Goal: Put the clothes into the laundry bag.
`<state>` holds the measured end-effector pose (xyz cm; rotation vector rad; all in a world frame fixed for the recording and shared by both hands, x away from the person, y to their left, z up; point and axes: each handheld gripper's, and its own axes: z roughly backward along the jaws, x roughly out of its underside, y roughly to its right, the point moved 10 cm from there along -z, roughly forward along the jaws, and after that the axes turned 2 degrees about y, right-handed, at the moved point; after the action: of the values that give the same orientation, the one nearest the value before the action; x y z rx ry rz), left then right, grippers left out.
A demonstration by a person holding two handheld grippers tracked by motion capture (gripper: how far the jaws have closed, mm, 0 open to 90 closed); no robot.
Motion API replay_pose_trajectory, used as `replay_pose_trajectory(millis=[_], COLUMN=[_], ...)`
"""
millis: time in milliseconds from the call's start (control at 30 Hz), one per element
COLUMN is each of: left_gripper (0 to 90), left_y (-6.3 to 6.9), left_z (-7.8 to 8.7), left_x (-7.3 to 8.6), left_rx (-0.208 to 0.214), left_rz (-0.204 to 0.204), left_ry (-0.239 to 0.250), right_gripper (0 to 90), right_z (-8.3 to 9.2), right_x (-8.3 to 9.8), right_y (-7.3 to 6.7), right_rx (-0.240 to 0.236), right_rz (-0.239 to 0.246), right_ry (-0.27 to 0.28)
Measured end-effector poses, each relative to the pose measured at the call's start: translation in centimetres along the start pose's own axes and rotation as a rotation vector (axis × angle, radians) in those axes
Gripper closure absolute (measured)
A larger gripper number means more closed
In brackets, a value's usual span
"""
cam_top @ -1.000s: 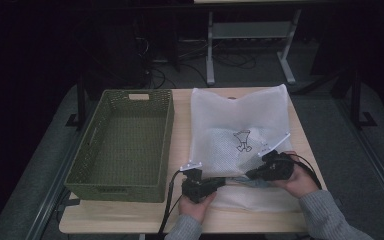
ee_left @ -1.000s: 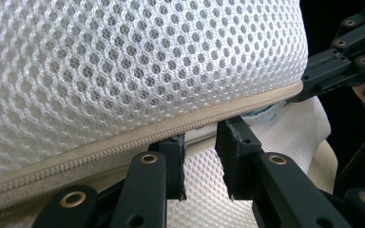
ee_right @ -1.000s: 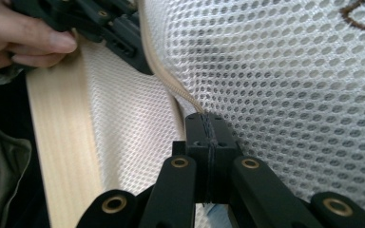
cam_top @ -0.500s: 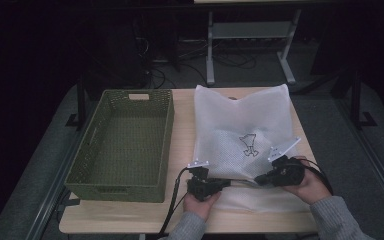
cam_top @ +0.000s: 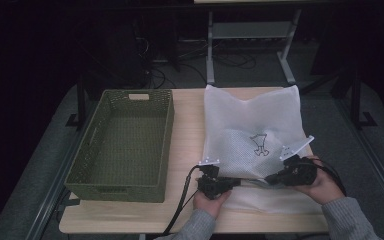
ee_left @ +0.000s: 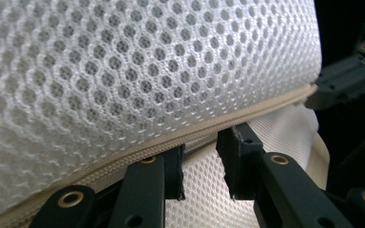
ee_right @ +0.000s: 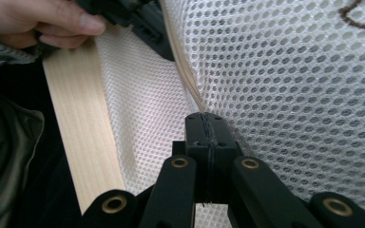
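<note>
Tension matters: my right gripper (ee_right: 204,118) stays clamped on the zipper edge (ee_right: 186,71) ahead; my left gripper (ee_left: 200,164), jaws apart beneath the mesh bag (cam_top: 252,125), should close squarely.

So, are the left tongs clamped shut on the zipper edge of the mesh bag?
No: in the left gripper view the left tongs stand apart with a gap, just under the zipper seam of the white mesh bag.

Looks like a dim lab or recording room. Light wooden bench (cam_top: 187,150) on grey floor, metal stand legs (cam_top: 210,45) and loose cables (cam_top: 240,60) behind.
</note>
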<state>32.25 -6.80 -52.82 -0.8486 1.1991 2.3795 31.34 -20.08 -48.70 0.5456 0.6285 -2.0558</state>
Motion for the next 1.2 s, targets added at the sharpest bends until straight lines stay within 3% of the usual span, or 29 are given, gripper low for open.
replay_pose_trajectory(millis=[200,267,467,700,767,900,1067,1200], left_gripper=[66.6,64.2,59.7,57.4,57.4,54.9,54.7,59.5], left_y=[0.7,1.0,1.8,1.5,1.8,2.4,3.1,3.9], left_z=[0.5,0.9,1.9,2.2,1.8,0.6,-1.1,-2.3], left_x=[0.5,0.6,1.0,1.7,1.8,2.1,2.3,2.3], left_rx=[0.016,0.024,0.049,0.053,0.074,0.089,0.11,0.12], left_rz=[-0.022,-0.022,-0.036,-0.023,0.003,0.009,0.036,0.042], left_ry=[-0.005,-0.001,-0.002,-0.005,-0.004,-0.02,-0.029,-0.03], right_gripper=[87.1,80.0,73.4,70.5,69.7,67.3,66.8,67.4], right_z=[-0.1,-0.1,0.1,0.8,0.8,0.7,0.2,-0.8], right_x=[0.2,0.0,-0.6,-0.9,-0.7,0.0,1.2,2.8], right_y=[0.3,0.1,-0.7,-1.4,-1.4,-1.5,-2.5,-2.8], right_rx=[-0.011,-0.003,-0.011,-0.015,-0.001,0.019,-0.036,-0.028], right_rz=[-0.017,-0.013,0.002,0.018,0.023,0.032,0.044,0.045], right_ry=[0.019,0.035,0.068,0.097,0.089,0.06,0.028,0.009])
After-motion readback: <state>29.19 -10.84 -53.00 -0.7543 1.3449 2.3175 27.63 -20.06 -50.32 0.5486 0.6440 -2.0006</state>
